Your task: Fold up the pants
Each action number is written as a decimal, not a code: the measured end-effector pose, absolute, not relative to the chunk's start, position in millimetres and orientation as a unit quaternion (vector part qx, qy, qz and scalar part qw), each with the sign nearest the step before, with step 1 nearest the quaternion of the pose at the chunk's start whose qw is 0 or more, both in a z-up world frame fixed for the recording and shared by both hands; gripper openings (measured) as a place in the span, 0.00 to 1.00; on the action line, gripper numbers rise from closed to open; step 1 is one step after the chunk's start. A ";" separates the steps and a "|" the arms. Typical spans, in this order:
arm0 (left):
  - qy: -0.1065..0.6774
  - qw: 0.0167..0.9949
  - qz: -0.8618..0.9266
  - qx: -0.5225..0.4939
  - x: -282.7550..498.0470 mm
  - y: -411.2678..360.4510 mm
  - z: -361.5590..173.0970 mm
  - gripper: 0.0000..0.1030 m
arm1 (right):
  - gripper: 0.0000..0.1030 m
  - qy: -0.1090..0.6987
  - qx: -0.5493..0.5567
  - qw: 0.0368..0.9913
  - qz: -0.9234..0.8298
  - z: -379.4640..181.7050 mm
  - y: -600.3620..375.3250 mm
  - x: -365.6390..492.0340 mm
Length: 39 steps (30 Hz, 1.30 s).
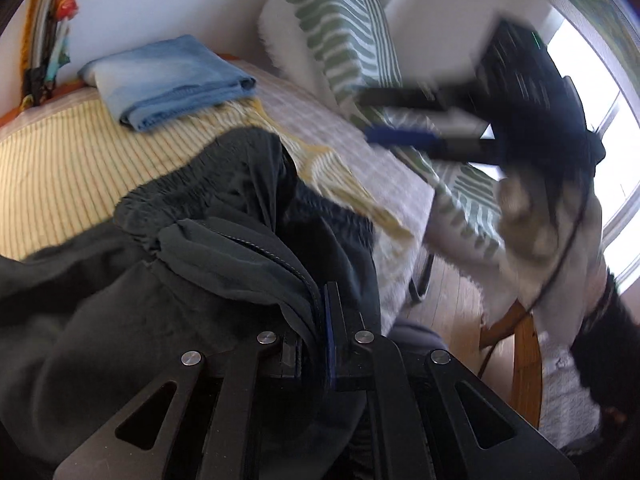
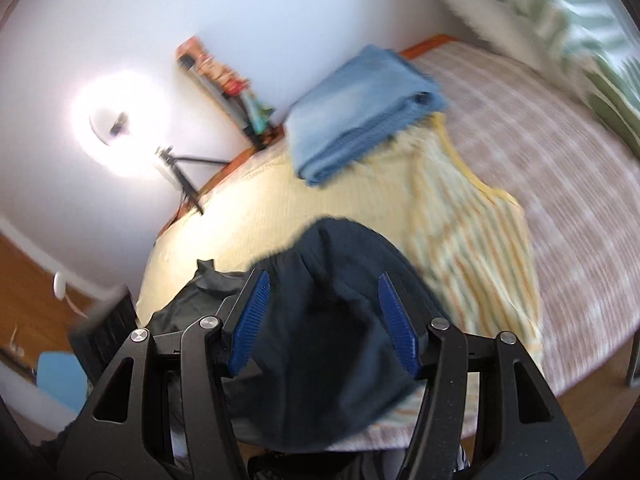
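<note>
Bed [image 2: 560, 208] with 1 dark pants [image 1: 224, 216], 1 folded jeans [image 2: 360, 112]; left gripper [image 1: 320, 312] pinching pants, right gripper [image 2: 324, 320] spread.

In the left wrist view the right tool [image 1: 404, 118] is smeared by motion, so its fingers read only as dark and blue streaks, and the hand [image 1: 532, 216] carrying it is a pale blur. The dark pants [image 1: 208, 248] run off the left and lower edges and cover the left tool's [image 1: 320, 320] fingertips. In the right wrist view the striped cushion [image 2: 560, 20] is blurred and cropped by the frame.
</note>
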<state>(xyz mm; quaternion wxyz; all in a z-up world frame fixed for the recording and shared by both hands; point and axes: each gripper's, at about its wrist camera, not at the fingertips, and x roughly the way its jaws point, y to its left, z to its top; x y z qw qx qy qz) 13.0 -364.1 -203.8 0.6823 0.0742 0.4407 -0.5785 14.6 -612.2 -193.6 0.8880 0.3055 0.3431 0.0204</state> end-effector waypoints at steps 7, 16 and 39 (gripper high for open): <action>0.466 0.677 -0.565 0.076 -2.6 -338.2 -217.5 0.33 | 0.58 0.429 0.214 0.874 0.082 -184.8 -541.1 87.9; 0.440 0.738 -0.512 0.009 12.8 -222.1 -181.7 0.39 | 0.58 0.533 0.068 0.842 0.050 -217.6 -453.5 142.8; 0.480 0.788 -0.384 -0.029 56.6 -110.2 -230.4 0.40 | 0.12 0.526 0.101 0.844 -0.037 -235.0 -490.3 163.6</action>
